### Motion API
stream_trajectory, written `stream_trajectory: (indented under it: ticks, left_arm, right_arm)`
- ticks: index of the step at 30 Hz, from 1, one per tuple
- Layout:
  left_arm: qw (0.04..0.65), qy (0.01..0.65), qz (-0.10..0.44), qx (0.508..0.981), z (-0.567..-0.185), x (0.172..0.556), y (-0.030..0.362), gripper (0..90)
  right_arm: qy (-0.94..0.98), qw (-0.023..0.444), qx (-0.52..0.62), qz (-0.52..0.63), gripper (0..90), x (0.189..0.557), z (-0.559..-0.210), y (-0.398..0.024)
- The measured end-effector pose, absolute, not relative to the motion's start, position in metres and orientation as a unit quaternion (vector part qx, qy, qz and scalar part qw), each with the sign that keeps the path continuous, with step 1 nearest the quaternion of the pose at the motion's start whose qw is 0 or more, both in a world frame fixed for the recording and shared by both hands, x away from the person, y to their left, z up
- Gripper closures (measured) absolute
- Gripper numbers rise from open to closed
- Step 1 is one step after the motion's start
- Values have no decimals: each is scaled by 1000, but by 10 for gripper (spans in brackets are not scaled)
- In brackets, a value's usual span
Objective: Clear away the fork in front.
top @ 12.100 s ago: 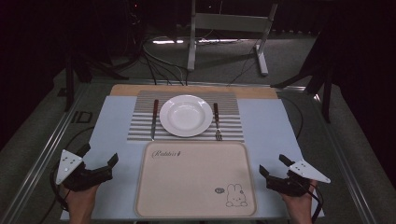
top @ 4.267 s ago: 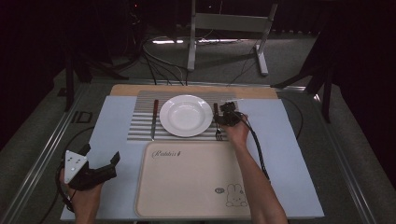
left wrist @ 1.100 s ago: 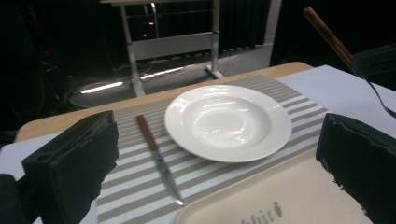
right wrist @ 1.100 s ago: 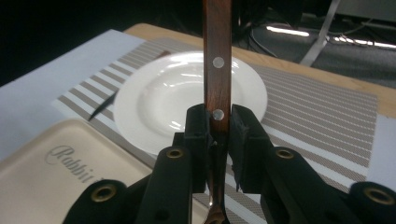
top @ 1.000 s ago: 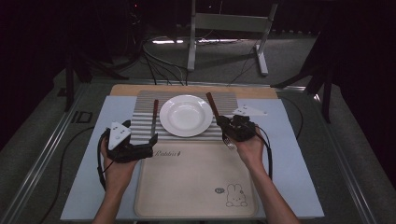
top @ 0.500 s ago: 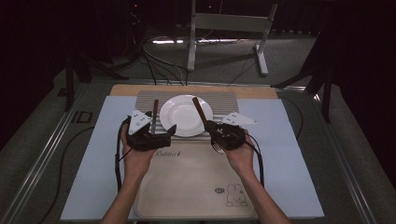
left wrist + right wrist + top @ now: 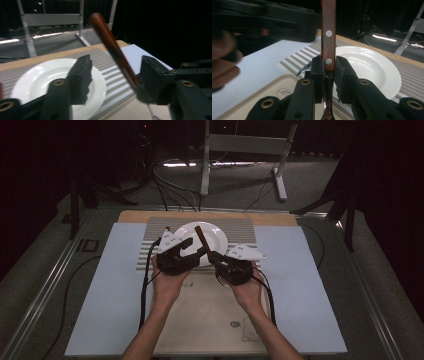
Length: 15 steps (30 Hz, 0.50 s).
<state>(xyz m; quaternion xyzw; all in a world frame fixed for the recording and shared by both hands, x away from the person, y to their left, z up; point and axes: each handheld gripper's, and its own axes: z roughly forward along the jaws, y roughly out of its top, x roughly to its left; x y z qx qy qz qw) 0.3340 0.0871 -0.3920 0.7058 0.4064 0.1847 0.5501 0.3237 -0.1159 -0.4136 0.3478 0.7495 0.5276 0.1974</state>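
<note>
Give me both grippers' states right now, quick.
Left gripper: open, jaws on either side of the wooden handle, not clamped.
Right gripper: shut on the brown wooden-handled metal utensil, held over the round white plate.

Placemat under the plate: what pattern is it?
The placemat has grey and white stripes, clearest in the right gripper view beside the white plate.

Dark studio lab: floor cables [image 7: 175, 190]

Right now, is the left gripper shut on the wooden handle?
No: the left gripper is open, with the wooden handle passing between its spread jaws.
</note>
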Motion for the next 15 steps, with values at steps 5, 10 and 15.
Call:
stream_trajectory:
  ticks: [5,10,15]
  left_arm:
    - [558,410,166,702,-395,336,81,601]
    - [579,393,130,702,-394,336,81,785]
    - [568,393,133,710,-392,337,80,807]
  right_arm:
    - [741,200,346,540,782,320,-413,-112]
    - [738,204,342,544,782,315,-413,-110]
    - [741,204,337,543,680,317,-415,-113]
